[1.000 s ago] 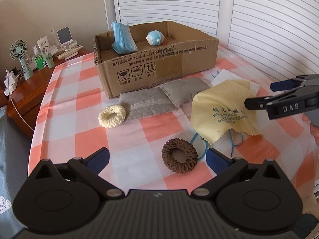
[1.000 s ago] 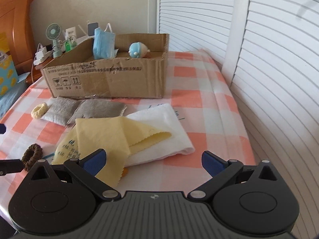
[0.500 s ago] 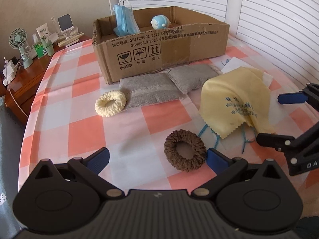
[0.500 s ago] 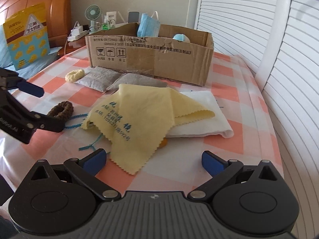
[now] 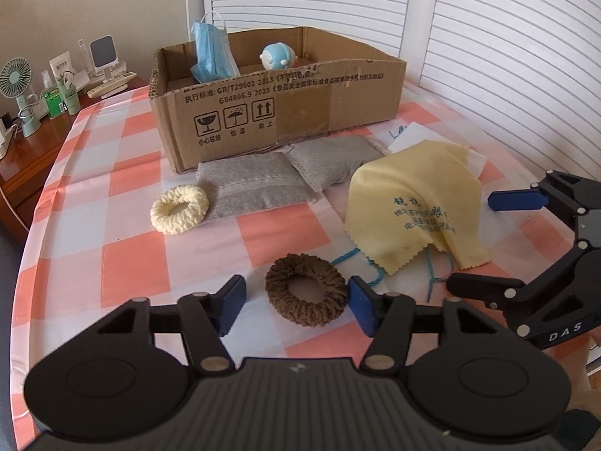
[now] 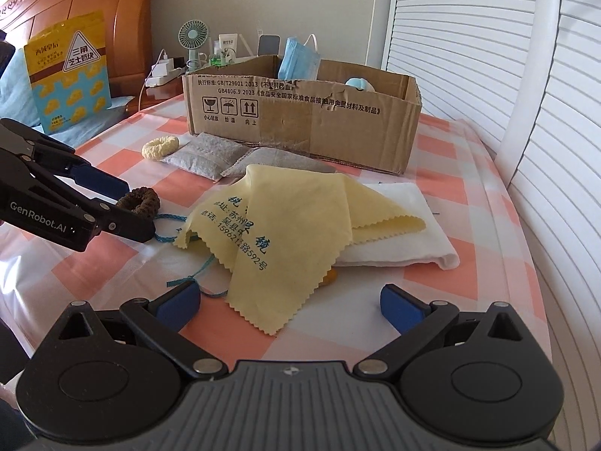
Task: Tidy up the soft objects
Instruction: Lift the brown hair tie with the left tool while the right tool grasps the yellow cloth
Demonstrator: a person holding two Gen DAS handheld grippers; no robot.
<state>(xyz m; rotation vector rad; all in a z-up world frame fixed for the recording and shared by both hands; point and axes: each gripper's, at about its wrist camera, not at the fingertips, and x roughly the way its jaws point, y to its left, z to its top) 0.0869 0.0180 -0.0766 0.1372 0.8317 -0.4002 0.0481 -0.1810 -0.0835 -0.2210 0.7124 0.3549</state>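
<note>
Right up close, the left gripper [image 5: 296, 300] hangs low over the checked tablecloth [image 5: 124, 263] with its jaws spread and nothing gripped; the brown scrunchie [image 5: 305, 289] lies flat on the cloth between the two blue pads, the right pad just beside its rim, and whether they touch I cannot tell. The right gripper [image 6: 289, 302] is likewise released, its jaws wide apart and low over the near corner of the yellow cloth [image 6: 285, 225], which is draped in loose folds over a folded white towel [image 6: 405, 218]. A thin teal string [image 6: 195, 270] trails out from under the yellow cloth toward the scrunchie. A small orange bit shows under the cloth's edge, too hidden to name. Further back, the cream scrunchie [image 5: 179, 208] sits touching the corner of two grey pouches [image 5: 259, 184], which lie side by side against the front wall of the cardboard box [image 5: 300, 112]. Inside the box a blue face mask [image 5: 212, 52] stands up against the left end, and a small blue and white plush toy [image 5: 278, 57] rests toward the middle. Beyond the table's far left corner, a wooden side table [image 5: 22, 150] carries a small green fan [image 5: 15, 82] and some bottles, and white slatted shutters [image 5: 507, 56] close off the back and right
</note>
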